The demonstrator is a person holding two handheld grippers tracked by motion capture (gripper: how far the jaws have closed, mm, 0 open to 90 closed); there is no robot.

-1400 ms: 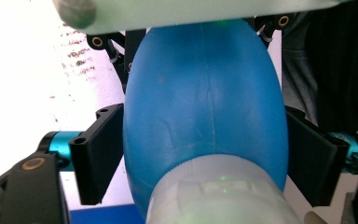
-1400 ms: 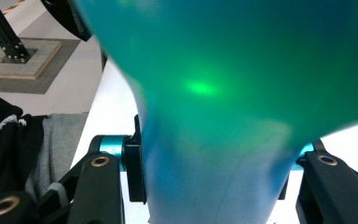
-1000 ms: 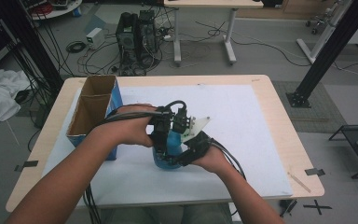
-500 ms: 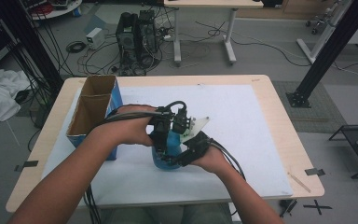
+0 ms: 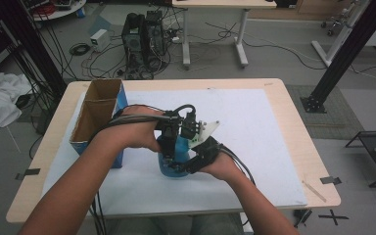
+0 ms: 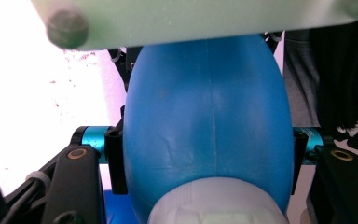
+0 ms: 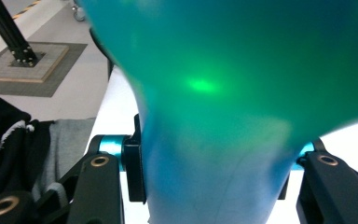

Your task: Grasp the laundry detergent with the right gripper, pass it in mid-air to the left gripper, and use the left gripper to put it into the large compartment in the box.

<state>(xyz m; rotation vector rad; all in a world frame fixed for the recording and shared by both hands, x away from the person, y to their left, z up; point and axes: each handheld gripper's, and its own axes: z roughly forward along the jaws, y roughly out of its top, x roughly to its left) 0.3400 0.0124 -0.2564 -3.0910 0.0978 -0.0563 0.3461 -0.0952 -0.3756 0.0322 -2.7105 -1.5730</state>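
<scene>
Gripping blue bottle (image 5: 175, 161) both sides, mid-table beside cardboard box (image 5: 98, 115). Left gripper (image 6: 208, 154) jaws just closed, clamped on upper body below white cap (image 6: 214, 205). Right gripper (image 7: 212, 163) clamped lower. Keep right firm, bottle upright; twist cap end slowly, no squeezing harder.

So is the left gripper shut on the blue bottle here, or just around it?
Shut on it: the left gripper's pads press both sides of the blue bottle.
</scene>
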